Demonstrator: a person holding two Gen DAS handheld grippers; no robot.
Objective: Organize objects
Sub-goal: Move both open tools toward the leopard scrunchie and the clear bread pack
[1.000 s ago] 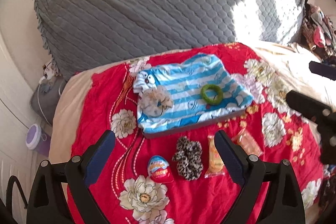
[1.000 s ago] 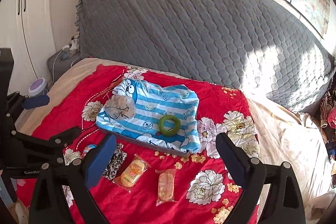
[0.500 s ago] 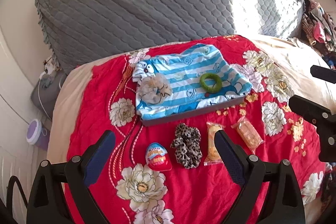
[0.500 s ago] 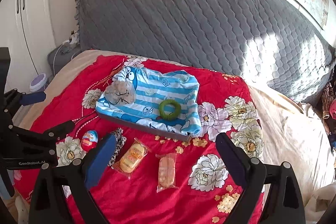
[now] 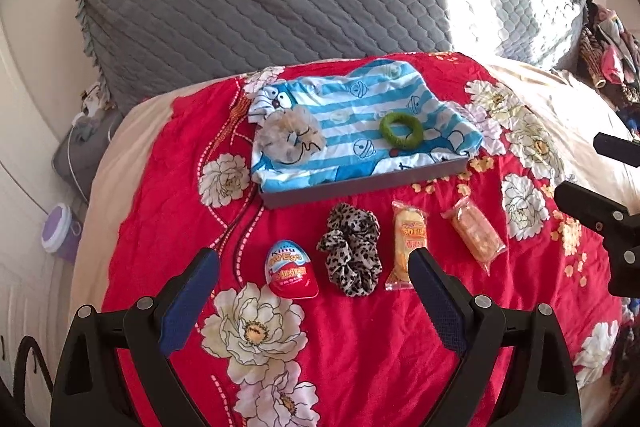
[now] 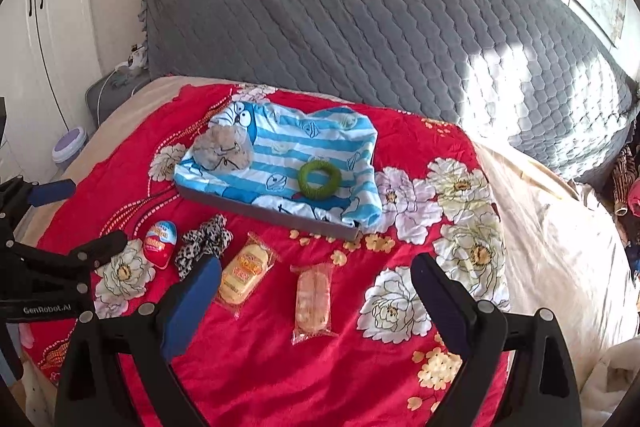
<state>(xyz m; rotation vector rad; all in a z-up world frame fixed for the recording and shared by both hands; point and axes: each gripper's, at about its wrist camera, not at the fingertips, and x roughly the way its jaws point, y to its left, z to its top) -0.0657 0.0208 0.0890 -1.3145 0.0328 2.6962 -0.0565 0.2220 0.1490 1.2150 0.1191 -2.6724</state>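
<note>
The left gripper (image 5: 314, 285) hangs with its jaws spread wide and nothing between them, low over the red floral blanket (image 5: 160, 195); the right gripper (image 6: 316, 291) is likewise spread and empty, above the same cloth. Between the left fingers sit the chocolate egg (image 5: 291, 274) and the leopard scrunchie (image 5: 352, 251), just beside each other; the yellow snack packet (image 5: 407, 245) lies against the right finger's tip, and the orange snack packet (image 6: 314, 297) lies between the right gripper's fingers.

Beyond this row stands the grey tray (image 5: 360, 183), lined with a blue striped cloth (image 5: 352, 107); a fluffy beige scrunchie (image 5: 290, 139) and a green ring (image 5: 401, 130) already lie in it, so I judge the sorting partly done, with four items still out and this moment an approach before a pick.

The egg's long axis runs toward the tray, narrow end pointing at it; the next move probably calls for lowering and closing across its short width; its smooth wrapper may slip.
</note>
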